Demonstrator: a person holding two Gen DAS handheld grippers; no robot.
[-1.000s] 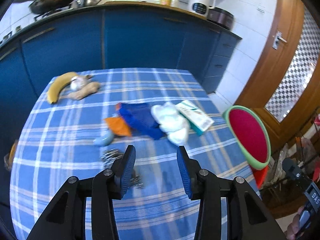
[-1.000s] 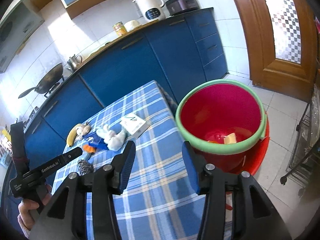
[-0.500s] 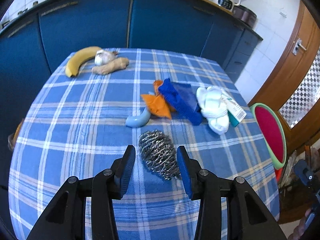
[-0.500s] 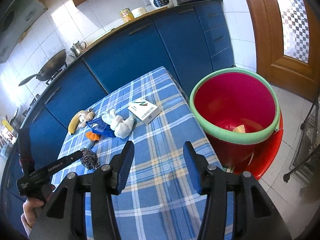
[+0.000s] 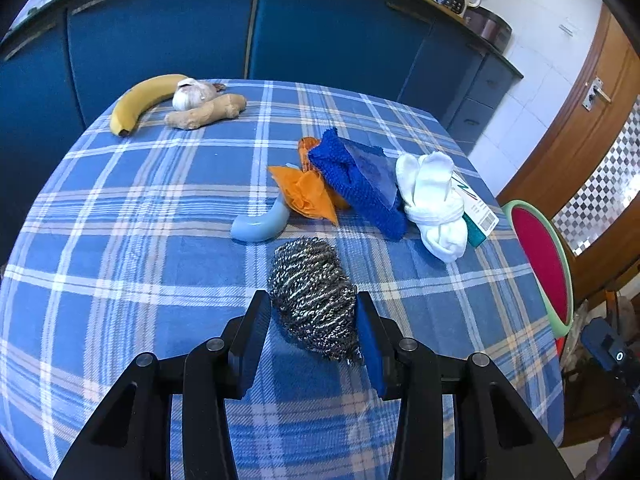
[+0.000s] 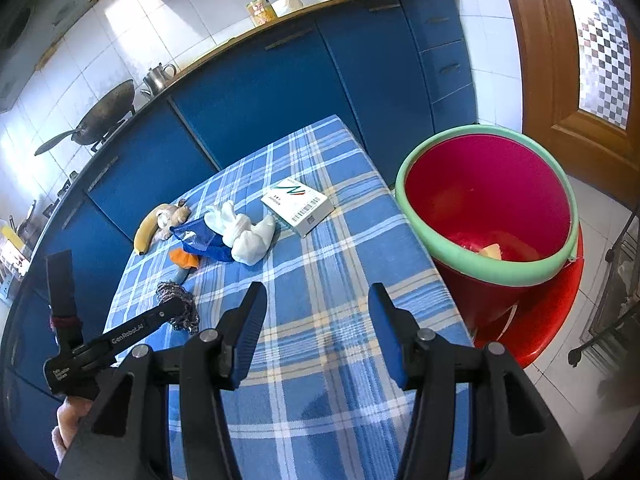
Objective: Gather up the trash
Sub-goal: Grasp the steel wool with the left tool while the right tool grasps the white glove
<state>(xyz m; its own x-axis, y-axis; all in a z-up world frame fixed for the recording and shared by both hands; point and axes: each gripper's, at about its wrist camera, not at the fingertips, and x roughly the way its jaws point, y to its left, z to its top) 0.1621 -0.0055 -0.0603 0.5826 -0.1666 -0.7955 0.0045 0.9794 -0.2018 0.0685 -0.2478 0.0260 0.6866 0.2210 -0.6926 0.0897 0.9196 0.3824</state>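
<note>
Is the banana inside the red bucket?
No, the banana lies on the checked tablecloth beside the garlic and ginger, while the red bucket stands off the table.

I see a table under a blue plaid cloth (image 5: 120, 240). At its far corner lie a banana (image 5: 140, 100), a garlic bulb (image 5: 194, 94) and a ginger root (image 5: 206, 112), close together. Mid-table sit a steel wool scourer (image 5: 314, 304), a pale blue curved piece (image 5: 260, 226), orange scraps (image 5: 306, 192), a blue cloth (image 5: 356, 184), white socks (image 5: 434, 204) and a small carton (image 6: 298, 204).
</note>
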